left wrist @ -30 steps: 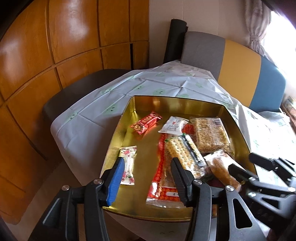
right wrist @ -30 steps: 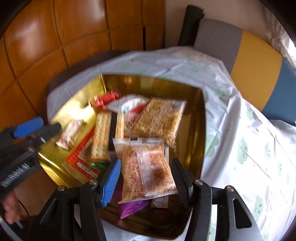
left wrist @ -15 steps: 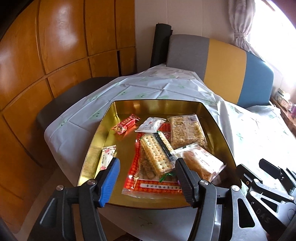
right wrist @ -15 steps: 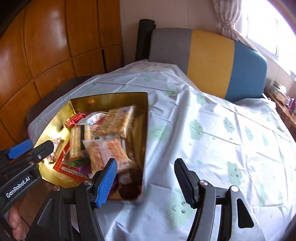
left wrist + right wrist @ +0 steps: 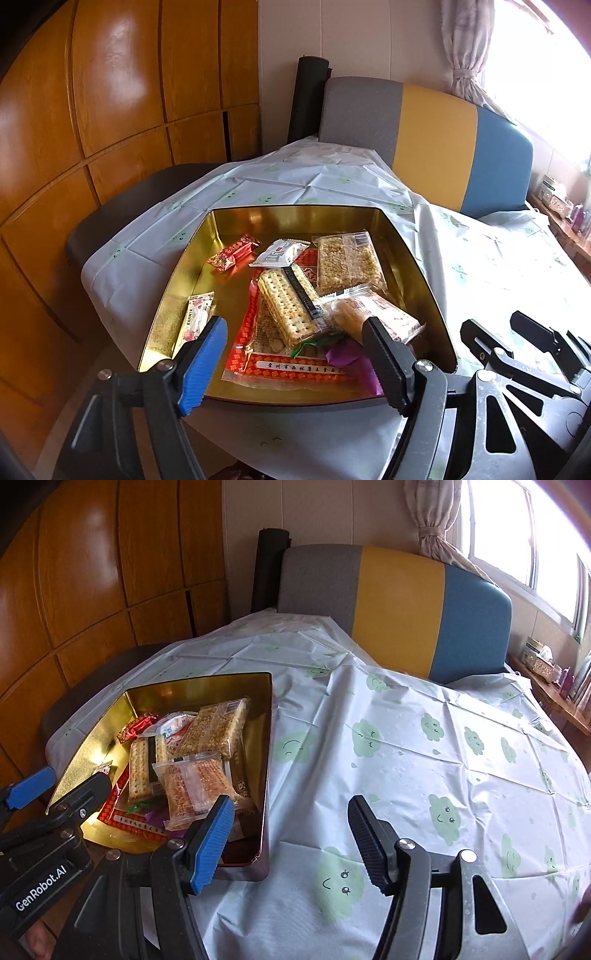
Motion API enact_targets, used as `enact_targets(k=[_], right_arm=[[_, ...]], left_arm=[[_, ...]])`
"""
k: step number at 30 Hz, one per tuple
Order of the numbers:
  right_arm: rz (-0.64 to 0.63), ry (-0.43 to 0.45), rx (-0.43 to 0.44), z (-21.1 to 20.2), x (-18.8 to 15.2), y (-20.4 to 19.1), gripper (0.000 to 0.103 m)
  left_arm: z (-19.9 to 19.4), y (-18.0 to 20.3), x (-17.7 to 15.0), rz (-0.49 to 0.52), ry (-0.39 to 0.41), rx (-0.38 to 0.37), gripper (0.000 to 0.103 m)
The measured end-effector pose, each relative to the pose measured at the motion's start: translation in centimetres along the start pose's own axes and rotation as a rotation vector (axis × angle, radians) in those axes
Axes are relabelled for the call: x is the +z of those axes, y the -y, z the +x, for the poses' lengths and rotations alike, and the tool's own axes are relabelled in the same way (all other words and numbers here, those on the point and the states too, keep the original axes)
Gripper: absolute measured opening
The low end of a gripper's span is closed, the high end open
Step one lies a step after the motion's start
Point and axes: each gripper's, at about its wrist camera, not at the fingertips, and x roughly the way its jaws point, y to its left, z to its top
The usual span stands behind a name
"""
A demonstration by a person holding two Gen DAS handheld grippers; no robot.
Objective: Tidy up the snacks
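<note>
A gold tin tray (image 5: 236,229) (image 5: 255,746) sits on the table's left part and holds several wrapped snacks: a cracker pack (image 5: 291,302) (image 5: 138,771), a grain bar pack (image 5: 347,260) (image 5: 218,727), a pastry pack (image 5: 373,314) (image 5: 195,786), a red candy (image 5: 234,253), a white packet (image 5: 280,253), a pink packet (image 5: 195,317). My left gripper (image 5: 295,354) is open and empty, near the tray's front edge. My right gripper (image 5: 290,838) is open and empty, over the tablecloth right of the tray.
A white tablecloth with green cloud faces (image 5: 424,746) covers the table. A grey, yellow and blue chair back (image 5: 399,609) stands behind it. Wood panelling (image 5: 110,110) lines the left wall. A dark seat (image 5: 122,214) is at the table's left.
Both grippers have pulled back and up from the tray. The right gripper has swung right, off the pastry pack, which lies in the tray.
</note>
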Motion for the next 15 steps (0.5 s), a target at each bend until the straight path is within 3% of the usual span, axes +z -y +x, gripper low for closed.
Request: enact_targets(k=[15], right_arm=[[0.001,-0.012,0.005,0.48,-0.43,-0.13,0.065]], left_arm=[[0.24,0.09,-0.15,0.008,-0.001,0.010,0.076]])
